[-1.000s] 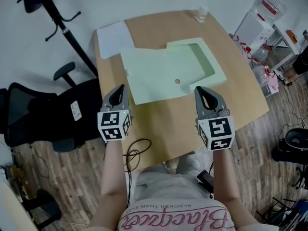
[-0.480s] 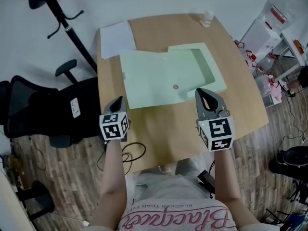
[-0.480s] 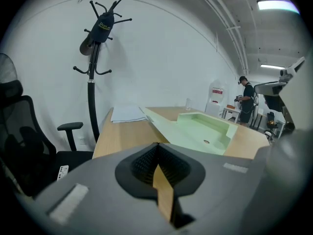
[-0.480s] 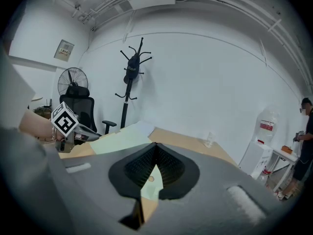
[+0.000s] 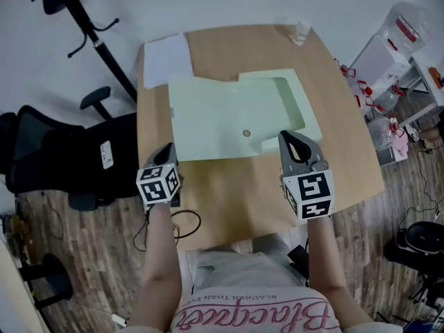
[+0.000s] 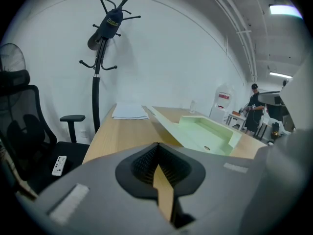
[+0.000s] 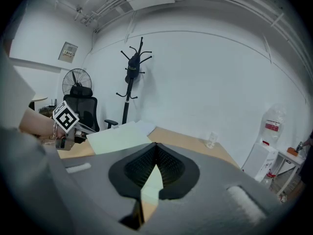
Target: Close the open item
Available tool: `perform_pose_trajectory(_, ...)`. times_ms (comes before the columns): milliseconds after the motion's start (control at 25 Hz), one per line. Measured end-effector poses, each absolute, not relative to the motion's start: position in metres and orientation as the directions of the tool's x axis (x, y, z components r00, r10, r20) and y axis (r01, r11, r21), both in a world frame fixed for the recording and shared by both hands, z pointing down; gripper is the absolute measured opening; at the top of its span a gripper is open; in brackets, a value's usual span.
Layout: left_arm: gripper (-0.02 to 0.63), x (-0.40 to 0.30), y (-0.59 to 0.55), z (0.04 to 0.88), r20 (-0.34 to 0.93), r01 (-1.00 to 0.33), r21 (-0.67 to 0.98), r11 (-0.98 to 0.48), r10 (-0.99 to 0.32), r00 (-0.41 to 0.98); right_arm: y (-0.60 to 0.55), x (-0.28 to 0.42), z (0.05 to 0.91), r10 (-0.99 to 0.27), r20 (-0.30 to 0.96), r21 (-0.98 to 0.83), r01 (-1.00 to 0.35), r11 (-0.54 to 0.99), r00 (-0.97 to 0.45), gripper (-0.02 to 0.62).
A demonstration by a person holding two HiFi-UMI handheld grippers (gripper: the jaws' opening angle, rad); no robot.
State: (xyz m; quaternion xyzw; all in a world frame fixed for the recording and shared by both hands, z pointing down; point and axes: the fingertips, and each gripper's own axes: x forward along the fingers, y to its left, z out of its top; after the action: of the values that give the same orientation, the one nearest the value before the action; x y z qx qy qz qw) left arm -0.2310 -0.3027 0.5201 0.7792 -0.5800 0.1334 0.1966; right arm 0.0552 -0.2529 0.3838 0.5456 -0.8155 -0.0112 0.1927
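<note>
A pale green box [image 5: 215, 120] lies open on the wooden table [image 5: 347, 158], its lid spread flat to the left and its deep tray [image 5: 291, 106] on the right. In the left gripper view the box [image 6: 205, 131] sits ahead and to the right. My left gripper [image 5: 166, 149] hovers at the table's front left edge, just short of the lid; its jaws are barely starting to open, with nothing between them. My right gripper [image 5: 291, 136] is shut and empty, its tips by the box's near right corner.
White paper [image 5: 166, 60] lies at the table's far left corner and a small clear container [image 5: 300, 30] at the far right. A black office chair [image 5: 62, 158] and a coat stand [image 5: 83, 26] stand left of the table. A cable [image 5: 184, 224] lies on the floor.
My left gripper has drawn back and leftward, off the lid's near corner to the table's front left edge. The right gripper has hardly moved.
</note>
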Motion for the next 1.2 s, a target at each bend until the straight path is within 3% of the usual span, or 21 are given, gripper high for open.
perform_pose_trajectory(1200, 0.012, -0.144, -0.351, 0.435, 0.282, -0.981, 0.042, -0.188, -0.94, 0.193, -0.332, 0.154, 0.379, -0.858, 0.258, 0.121, -0.866, 0.485, -0.445, 0.002)
